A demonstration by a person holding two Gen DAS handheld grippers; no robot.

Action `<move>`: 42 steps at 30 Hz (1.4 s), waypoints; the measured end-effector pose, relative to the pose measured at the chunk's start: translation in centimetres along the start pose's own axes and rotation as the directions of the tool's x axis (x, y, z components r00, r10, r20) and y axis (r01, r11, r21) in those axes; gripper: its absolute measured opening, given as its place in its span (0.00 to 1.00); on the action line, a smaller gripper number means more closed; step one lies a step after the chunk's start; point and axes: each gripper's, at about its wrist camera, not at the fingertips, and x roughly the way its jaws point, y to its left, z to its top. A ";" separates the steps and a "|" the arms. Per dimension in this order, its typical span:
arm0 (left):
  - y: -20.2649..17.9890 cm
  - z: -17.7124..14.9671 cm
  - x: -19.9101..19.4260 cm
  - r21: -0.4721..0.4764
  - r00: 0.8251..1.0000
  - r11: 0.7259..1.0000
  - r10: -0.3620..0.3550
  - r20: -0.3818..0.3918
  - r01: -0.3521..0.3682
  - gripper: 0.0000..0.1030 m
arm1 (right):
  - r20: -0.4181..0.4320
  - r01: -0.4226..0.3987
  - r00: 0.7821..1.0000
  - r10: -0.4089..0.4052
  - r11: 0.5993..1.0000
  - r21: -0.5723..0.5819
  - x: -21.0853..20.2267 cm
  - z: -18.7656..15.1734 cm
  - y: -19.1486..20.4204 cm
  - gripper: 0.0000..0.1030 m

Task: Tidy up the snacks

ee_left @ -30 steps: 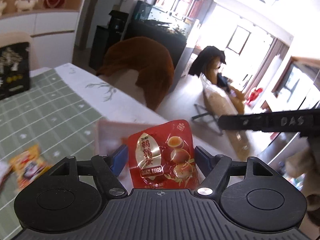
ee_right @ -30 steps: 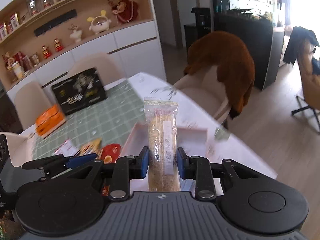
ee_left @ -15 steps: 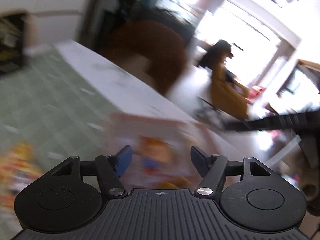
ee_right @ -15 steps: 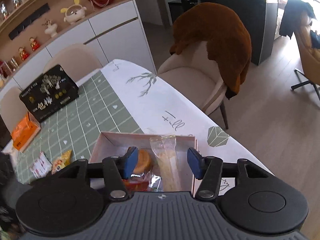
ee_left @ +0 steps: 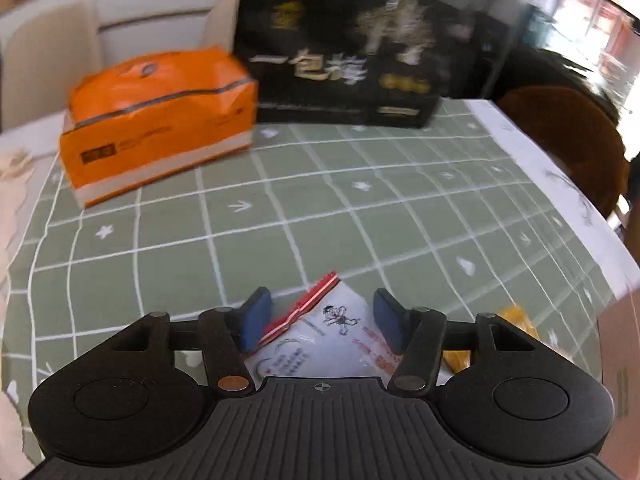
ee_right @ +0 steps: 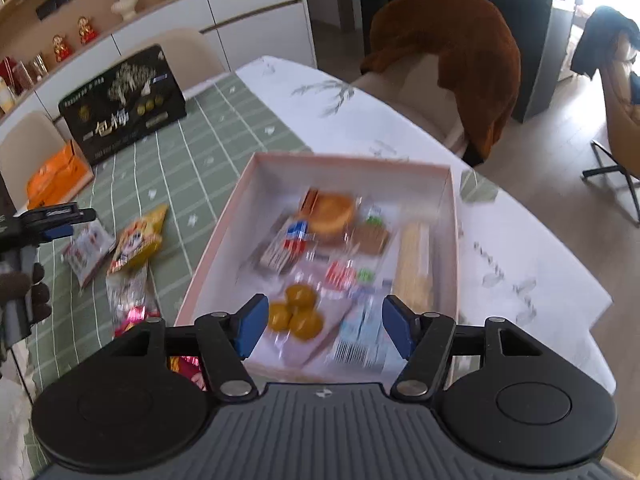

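**A:** What has just changed at the right gripper?

**B:** Its jaws have just been opening and now stand apart, empty. The long clear packet of pale sticks, pinched between them a second ago, lies along the right wall of the pink box, beyond and slightly right of the fingertips, apart from both pads. One more snack is thus delivered.

**A:** And the left gripper?

**B:** A second ago it carried the red quail-egg pouch; that pouch is gone from its jaws. The jaws have just been closing but remain parted over a white sachet with a red sealed edge lying flat on the green checked tablecloth. The sachet sits between the pads; contact cannot be confirmed, so it is judged not yet gripped.

**A:** What remains farther out?

**B:** In the right view, a yellow packet lies loose on the cloth left of the box. Beyond, an orange tissue pack and a black gift box stand at the far edge. Sorting is judged well advanced, not finished.
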 end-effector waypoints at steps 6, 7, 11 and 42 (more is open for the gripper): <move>-2.2 -6.0 -4.6 0.113 0.992 0.986 -0.123 -0.008 0.123 0.59 | 0.001 -0.004 1.000 0.004 1.000 0.008 -1.5 -3.1 3.0 0.67; -2.2 -6.8 -5.4 0.115 0.991 0.984 -0.136 -0.010 0.136 0.59 | -0.006 -0.011 1.000 0.011 1.000 0.003 -1.4 -3.5 3.6 0.67; -2.1 -10.8 -9.3 0.107 0.984 0.978 -0.175 -0.026 0.177 0.57 | -0.051 -0.048 0.998 0.046 0.998 -0.038 -0.3 -4.2 6.8 0.67; -3.1 -20.2 -17.6 0.107 0.900 0.904 -0.389 -0.197 0.415 0.49 | -0.086 -0.029 0.996 0.017 0.990 -0.139 -0.3 -4.4 11.5 0.35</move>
